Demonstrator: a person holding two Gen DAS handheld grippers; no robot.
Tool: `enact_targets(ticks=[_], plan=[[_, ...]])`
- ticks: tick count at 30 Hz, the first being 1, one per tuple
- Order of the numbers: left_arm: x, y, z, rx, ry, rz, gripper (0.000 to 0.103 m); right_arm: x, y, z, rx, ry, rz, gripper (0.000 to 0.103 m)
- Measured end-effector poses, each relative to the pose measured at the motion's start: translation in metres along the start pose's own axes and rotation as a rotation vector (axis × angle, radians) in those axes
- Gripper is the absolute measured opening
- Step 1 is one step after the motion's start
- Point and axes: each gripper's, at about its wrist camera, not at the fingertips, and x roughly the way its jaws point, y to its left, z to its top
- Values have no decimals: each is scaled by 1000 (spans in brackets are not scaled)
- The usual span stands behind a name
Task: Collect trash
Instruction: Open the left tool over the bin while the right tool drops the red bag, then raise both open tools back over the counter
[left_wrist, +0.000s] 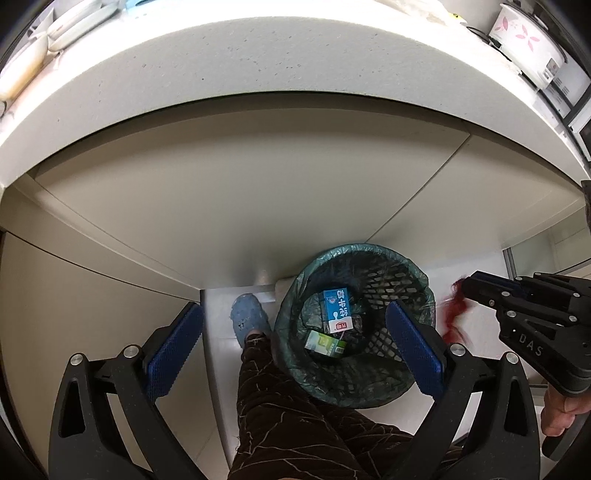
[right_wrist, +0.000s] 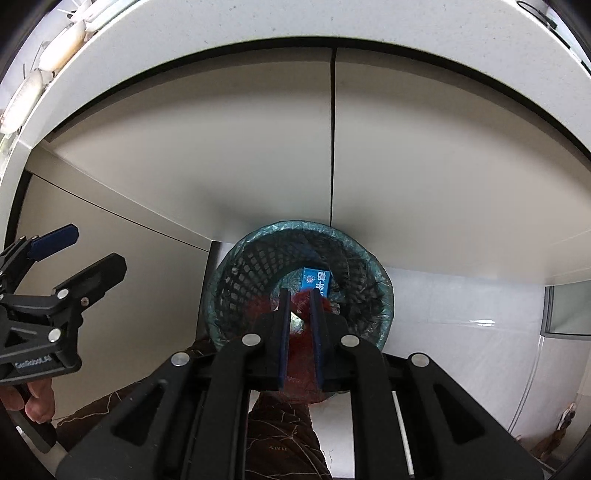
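Observation:
A black mesh waste bin (left_wrist: 391, 280) lined with a green bag stands on the floor under the counter; it also shows in the right wrist view (right_wrist: 243, 277). Inside lie a blue milk carton (left_wrist: 337, 309) and a green carton (left_wrist: 325, 344). My left gripper (left_wrist: 295, 339) is open and empty above the bin. My right gripper (right_wrist: 300, 295) is shut on a thin red plastic bag (right_wrist: 303, 373) and holds it over the bin; from the left wrist view the red bag (left_wrist: 455, 314) hangs right of the bin rim.
A white countertop (left_wrist: 258, 62) overhangs beige cabinet doors (left_wrist: 240, 184). Dishes (left_wrist: 70, 22) sit at its far left, a flowered cooker (left_wrist: 524, 33) at the right. The person's leg (left_wrist: 288, 406) and blue slipper (left_wrist: 247, 317) stand left of the bin.

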Motion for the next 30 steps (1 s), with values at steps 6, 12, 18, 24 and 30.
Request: enact_targets(ticks=[6,12,18,24,30], plan=[[2,-1,1,0,9,-3,97,4,-1,-2,10,26,10,44],[2,-1,2,3,11,-4,97,0,-6,-1,31,-2,-22,76],[0,-3,3,-1,5,-10,97,-8,-12,0,38,-55,-67,93],[-12,-3,10,-10,-7,-11,97,-26,-21,1,37,-90,-111,95],[-46,-6,21,-28,-49,-43,97,-59,-37,5,102,-125,-107,95]])
